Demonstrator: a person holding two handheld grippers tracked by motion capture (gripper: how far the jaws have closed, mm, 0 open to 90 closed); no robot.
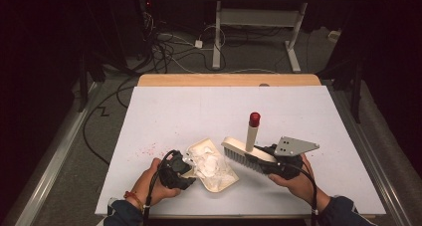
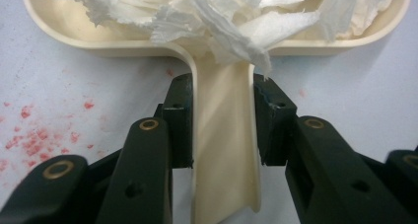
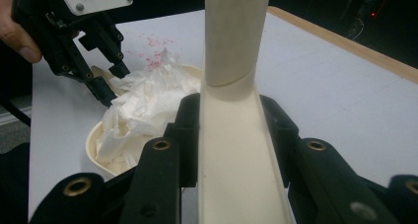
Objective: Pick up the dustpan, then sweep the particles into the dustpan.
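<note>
left claw [image 2: 223, 130] grips dustpan [image 1: 219, 178] handle, pan facing away | right claw [image 3: 230, 135] grips brush [image 1: 244, 154], red-tipped handle upright

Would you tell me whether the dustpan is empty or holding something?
Holding something: torn white tissue lies piled inside the dustpan, reaching its handle.

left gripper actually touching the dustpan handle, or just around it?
Touching. In the left gripper view both pads press flat against the sides of the cream dustpan handle, with no gap on either side of the left gripper.
</note>
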